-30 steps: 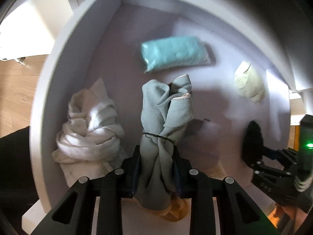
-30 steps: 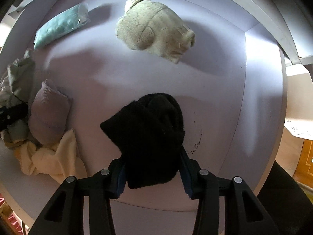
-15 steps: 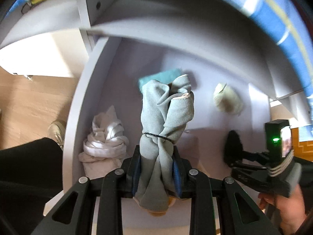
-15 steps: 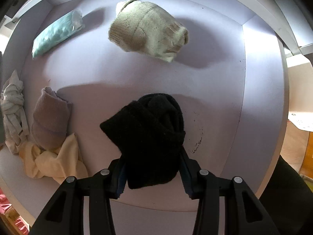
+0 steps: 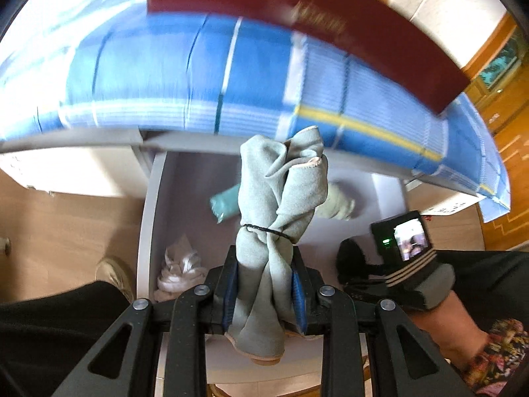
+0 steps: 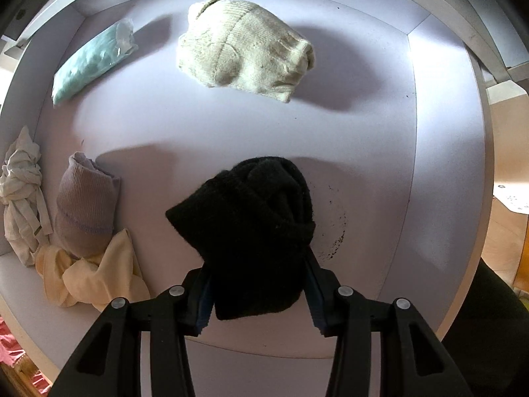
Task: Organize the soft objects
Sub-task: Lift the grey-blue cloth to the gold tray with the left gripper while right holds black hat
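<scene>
Since both tongs are loaded at once, this entry lists two bundles in transit and the stock lying in the drawer [image 6: 439, 152] beneath them.

Left tongs [image 5: 263, 289]: closed tight on a grey cloth bundle [image 5: 281, 205], tied at its waist with a black band [image 5: 264, 229]; gripped below the band, probably so the tie keeps the roll from unwinding; the bundle hangs clear above the drawer, touching nothing; the tongs tilt steeply downward, with blurred blue striped fabric [image 5: 205, 76] and a dark red book [image 5: 317, 23] filling the upper view.

Right tongs [image 6: 256, 292]: partly closed, pads pressing the sides of a black knitted roll [image 6: 254, 228]; the wider gap suits its bulk; pointed straight down over the drawer floor, roughly mid-drawer; whether the roll touches the floor cannot be told; the right hand [image 5: 443, 311] shows in the left view, beside the drawer's right side.

Lying in the drawer:
- cream knitted roll [image 6: 244, 49], far side, centre;
- teal packet [image 6: 94, 63], far left corner;
- white knotted cloth [image 6: 23, 195], against the left wall;
- mauve rolled sock [image 6: 86, 205], just beside it, resting on a pale yellow cloth [image 6: 89, 274].

Judgement: items look spaced out across the floor, so each held bundle is likely bound for a separate spot; the grey one seems to be leaving the drawer.
</scene>
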`<state>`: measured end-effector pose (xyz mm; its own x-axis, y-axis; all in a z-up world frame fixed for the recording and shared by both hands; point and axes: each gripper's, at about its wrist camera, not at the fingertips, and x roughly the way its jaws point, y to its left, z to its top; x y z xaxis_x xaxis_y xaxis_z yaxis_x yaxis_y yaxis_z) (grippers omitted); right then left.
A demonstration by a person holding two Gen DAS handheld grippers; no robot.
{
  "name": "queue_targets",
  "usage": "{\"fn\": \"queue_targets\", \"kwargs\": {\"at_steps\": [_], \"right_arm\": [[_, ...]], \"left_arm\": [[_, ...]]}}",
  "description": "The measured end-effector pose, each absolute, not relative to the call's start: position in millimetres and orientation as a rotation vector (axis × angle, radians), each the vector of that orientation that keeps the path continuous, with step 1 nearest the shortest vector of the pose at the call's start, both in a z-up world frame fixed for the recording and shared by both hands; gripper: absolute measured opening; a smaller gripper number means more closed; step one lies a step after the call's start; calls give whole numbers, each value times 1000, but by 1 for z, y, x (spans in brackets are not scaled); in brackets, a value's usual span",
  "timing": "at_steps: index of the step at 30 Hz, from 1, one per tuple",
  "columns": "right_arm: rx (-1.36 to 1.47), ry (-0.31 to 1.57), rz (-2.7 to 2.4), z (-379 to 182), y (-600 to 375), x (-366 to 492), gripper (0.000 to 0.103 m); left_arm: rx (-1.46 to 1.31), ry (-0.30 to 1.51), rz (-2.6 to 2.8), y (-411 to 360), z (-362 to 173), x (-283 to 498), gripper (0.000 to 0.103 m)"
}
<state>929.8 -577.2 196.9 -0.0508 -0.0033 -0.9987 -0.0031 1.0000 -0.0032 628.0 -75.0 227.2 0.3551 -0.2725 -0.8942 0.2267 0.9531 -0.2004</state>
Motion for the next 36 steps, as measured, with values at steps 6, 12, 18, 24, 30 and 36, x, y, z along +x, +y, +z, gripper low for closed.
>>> {"fn": "queue_targets", "kwargs": {"at_steps": [6, 12, 18, 24, 30, 36], "right_arm": [[-1, 1620, -1, 193, -575, 926, 47], [0, 1621, 0, 194, -578, 928, 47], [7, 1621, -1, 196, -580, 929, 47], [16, 1621, -2, 193, -582, 928, 47], [36, 1623, -1, 193, -587, 929, 47], [61, 1625, 0, 193, -591, 928, 47]], "left_arm": [[-10, 1075, -362, -84, 267, 623, 28], [2, 1001, -408, -91, 309, 623, 28], [-10, 945, -423, -94, 349, 634, 28], [-18, 914, -406, -95, 381, 668, 28], [-45, 915, -376, -99, 403, 708, 28], [-15, 926, -332, -102, 407, 741, 28]]}}
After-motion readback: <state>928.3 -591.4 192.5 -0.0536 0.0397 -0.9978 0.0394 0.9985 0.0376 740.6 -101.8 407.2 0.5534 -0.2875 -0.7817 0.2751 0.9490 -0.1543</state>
